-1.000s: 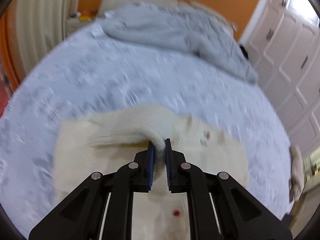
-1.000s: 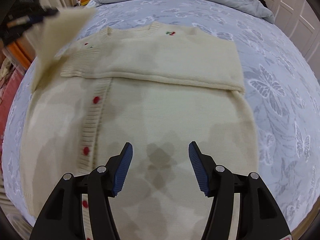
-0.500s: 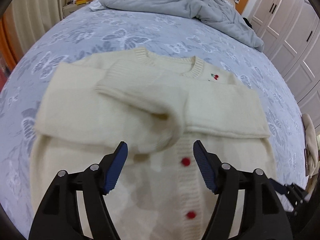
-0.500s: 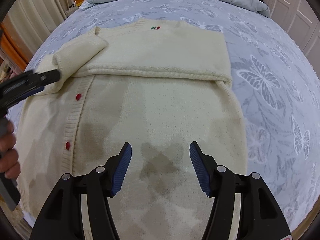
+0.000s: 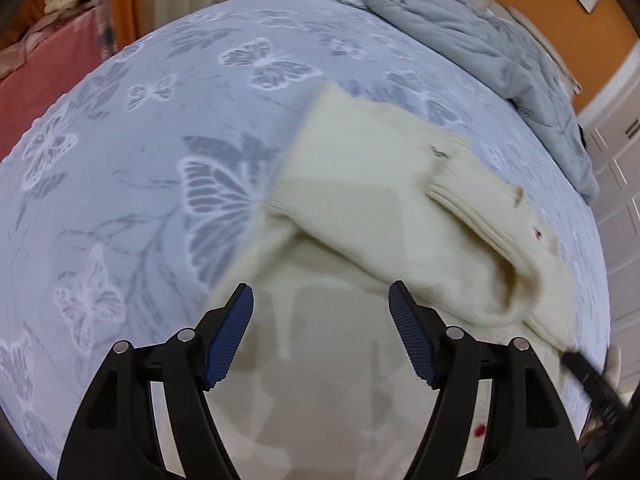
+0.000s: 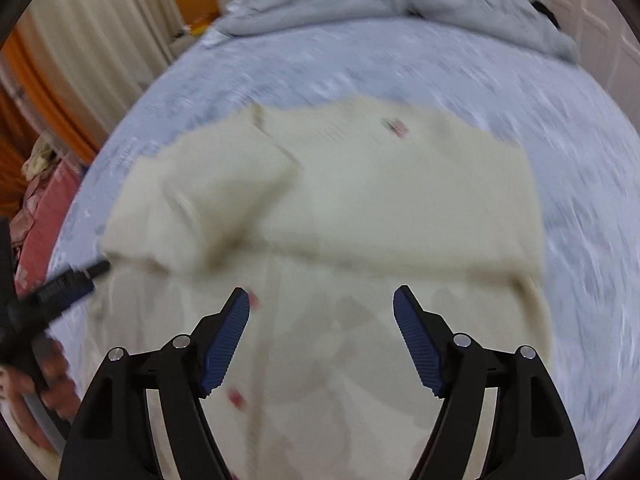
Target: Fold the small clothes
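Cardigan (image 5: 360, 216) sleeve now out of the parted left tongs (image 5: 320, 336).

Both wrist views looking steeply down from close above the bed (image 5: 132, 168), left from the cream cardigan's (image 5: 360, 208) left edge, right over its hem, sharing its folded sleeves.

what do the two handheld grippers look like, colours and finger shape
Both match: the left gripper and right gripper have matte black angular plastic linkage arms with silver round pivot pins, ending in ribbed blue pads. No cables or markings show. No sleeve is visible.
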A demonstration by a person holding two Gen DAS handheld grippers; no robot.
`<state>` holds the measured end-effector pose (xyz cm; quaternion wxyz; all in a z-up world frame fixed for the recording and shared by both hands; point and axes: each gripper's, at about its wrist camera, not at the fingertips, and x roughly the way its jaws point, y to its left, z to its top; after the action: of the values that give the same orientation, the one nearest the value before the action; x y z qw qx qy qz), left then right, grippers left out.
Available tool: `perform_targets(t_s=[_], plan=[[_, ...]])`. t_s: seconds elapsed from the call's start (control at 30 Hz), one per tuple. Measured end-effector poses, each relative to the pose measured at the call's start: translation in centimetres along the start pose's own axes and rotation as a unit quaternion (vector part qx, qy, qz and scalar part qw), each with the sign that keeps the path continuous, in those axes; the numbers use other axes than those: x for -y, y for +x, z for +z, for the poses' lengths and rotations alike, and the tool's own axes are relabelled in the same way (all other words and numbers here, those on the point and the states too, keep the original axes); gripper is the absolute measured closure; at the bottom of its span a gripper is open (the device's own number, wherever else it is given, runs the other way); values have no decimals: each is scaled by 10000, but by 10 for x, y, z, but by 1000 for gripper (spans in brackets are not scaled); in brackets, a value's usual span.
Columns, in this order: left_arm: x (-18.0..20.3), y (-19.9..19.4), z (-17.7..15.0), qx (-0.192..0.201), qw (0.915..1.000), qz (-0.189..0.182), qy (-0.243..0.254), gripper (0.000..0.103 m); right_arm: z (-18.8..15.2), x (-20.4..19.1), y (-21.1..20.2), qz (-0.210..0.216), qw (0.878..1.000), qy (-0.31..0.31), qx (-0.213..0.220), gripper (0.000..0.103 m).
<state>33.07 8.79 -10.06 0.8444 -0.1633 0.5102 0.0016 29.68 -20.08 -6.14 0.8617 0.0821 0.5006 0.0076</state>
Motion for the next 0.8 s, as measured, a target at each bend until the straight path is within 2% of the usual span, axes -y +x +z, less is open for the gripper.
perform_targets(t_s=[0.03,0.07,0.17,0.2,0.23,0.27,0.3,0.33,0.37,0.4,0.43,0.47,0.5,0.53,0.6,0.63,0.7,0.73,0.8], plan=[[-2,3,1,-4,10000,57,-34,35,13,-17,4,-24,9998,-159,120,24],[-4,7,2,-29,10000,60,-68,35,23,-31,10,-47,9993,-311,189,16],[-9,15,3,-71,9999,111,-111,35,45,-75,47,-287,9945,-1008,85,17],[-8,17,3,-74,9998,141,-90,35,48,-86,61,-390,9916,-1233,-5,36],[-7,18,3,-78,9998,171,-59,35,49,-95,78,-526,9868,-1529,-131,71],[-6,19,3,-69,9998,196,7,35,51,-95,87,-587,9844,-1638,-252,96],[-5,19,3,-46,9997,226,70,35,61,-81,82,-430,9916,-1211,-161,96],[-4,20,4,-34,9996,241,117,35,67,-64,68,-95,9970,-762,34,96],[-3,20,4,-28,9997,213,154,35,73,-36,46,319,9989,-143,300,95],[-3,20,4,-24,9997,168,179,35,72,-15,31,492,9973,238,485,94],[-2,20,4,-15,9997,95,236,35,67,7,21,525,9951,556,625,88],[-1,21,3,-6,9996,90,264,33,60,25,21,452,9948,692,602,58],[1,21,1,6,9995,111,286,32,49,41,34,271,9964,722,347,40],[3,20,-1,-6,9996,74,258,32,35,54,54,-15,9974,715,-40,40],[3,14,-2,-29,9997,-246,3,32,13,70,72,17,9964,757,-383,44],[3,9,-1,-40,9985,-494,-223,32,8,76,64,163,9966,799,-139,41],[3,6,2,-43,9956,-750,-559,29,8,84,56,333,9940,1045,-30,35],[2,8,5,-65,9942,-802,-720,26,11,90,55,482,9909,1256,4,30],[1,20,10,-236,9907,-808,-1070,26,16,103,62,584,9847,1640,-50,30]])
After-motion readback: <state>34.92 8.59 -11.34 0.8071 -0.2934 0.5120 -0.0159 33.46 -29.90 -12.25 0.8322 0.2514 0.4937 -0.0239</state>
